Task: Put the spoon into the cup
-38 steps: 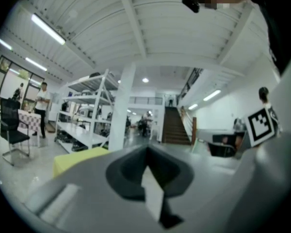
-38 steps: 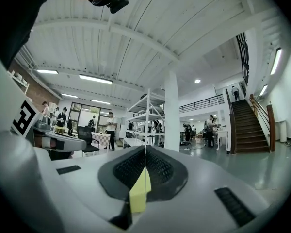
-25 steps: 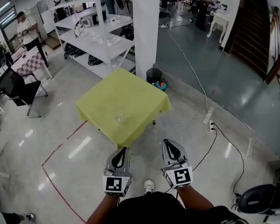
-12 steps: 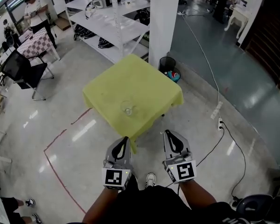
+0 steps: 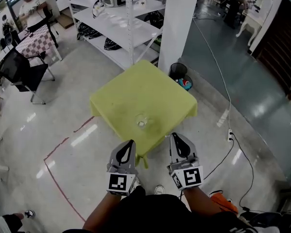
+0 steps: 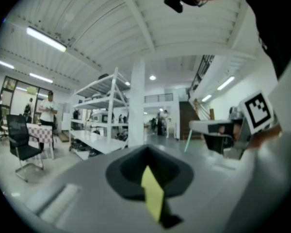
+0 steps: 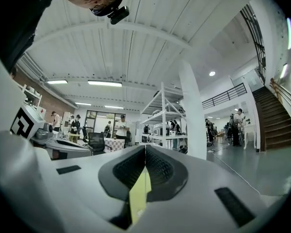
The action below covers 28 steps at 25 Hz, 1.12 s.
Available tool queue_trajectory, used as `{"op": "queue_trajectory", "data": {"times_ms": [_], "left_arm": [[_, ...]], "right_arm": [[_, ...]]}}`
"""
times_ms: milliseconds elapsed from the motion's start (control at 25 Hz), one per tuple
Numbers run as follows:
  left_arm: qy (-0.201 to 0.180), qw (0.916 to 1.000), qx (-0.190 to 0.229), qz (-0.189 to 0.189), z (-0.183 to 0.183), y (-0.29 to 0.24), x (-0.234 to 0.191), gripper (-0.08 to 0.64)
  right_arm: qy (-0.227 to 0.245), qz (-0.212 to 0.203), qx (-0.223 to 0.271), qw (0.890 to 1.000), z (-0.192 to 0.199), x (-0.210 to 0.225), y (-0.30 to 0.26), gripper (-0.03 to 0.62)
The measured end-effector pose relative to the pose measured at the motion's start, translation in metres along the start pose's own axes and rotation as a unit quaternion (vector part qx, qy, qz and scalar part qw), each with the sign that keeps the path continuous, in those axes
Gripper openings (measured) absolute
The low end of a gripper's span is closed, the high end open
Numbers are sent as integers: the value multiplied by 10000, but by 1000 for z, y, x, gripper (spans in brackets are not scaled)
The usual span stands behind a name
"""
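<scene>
Nearest the body, both tools point level at the counter (image 5: 131, 89). The left gripper (image 5: 129, 145) and right gripper (image 5: 176, 139) each have their fingers (image 7: 160, 169) pressed together w/ nothing between them. Only a yellow sliver, prob. the cloth (image 6: 153, 198), shows through the gap under the pads. Shells are grey moulded plastic, the pads black and ribbed, w/ a black-and-white marker cube (image 5: 118, 182) on each.

Vs a second ago the counter sits much closer, its near corner just ahead of the fingertips, so the walk-up looks about done and a reach can prob. begin. Its square top is draped in soft, faintly mottled yellow cloth.

Near that corner stands the cup (image 5: 142, 121) – clear glass, round, upright, likely slippery. The spoon is too small to pick out; a pale glint at the cup may be it, but beside or inside, can't tell.

Beyond are the glossy floor (image 5: 63, 130), a white pillar (image 5: 182, 23) and white shelving (image 5: 119, 25).
</scene>
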<state>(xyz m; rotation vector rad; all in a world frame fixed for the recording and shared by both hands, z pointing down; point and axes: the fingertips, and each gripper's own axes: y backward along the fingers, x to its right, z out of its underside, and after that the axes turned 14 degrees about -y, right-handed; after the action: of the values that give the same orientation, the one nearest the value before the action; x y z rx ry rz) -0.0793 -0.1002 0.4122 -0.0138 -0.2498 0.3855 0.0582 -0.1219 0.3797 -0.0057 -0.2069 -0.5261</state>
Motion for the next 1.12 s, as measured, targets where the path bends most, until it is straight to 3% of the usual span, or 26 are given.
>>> {"op": "queue_trajectory", "data": {"times_ms": [600, 1120], "left_arm": [[193, 9998, 102, 9, 19, -17, -66, 6], [161, 9992, -361, -85, 62, -68, -65, 6]], "right_arm": [[-95, -37, -183, 9998, 12, -39, -68, 8], [-259, -575, -609, 9961, 57, -10, -129, 8]]}}
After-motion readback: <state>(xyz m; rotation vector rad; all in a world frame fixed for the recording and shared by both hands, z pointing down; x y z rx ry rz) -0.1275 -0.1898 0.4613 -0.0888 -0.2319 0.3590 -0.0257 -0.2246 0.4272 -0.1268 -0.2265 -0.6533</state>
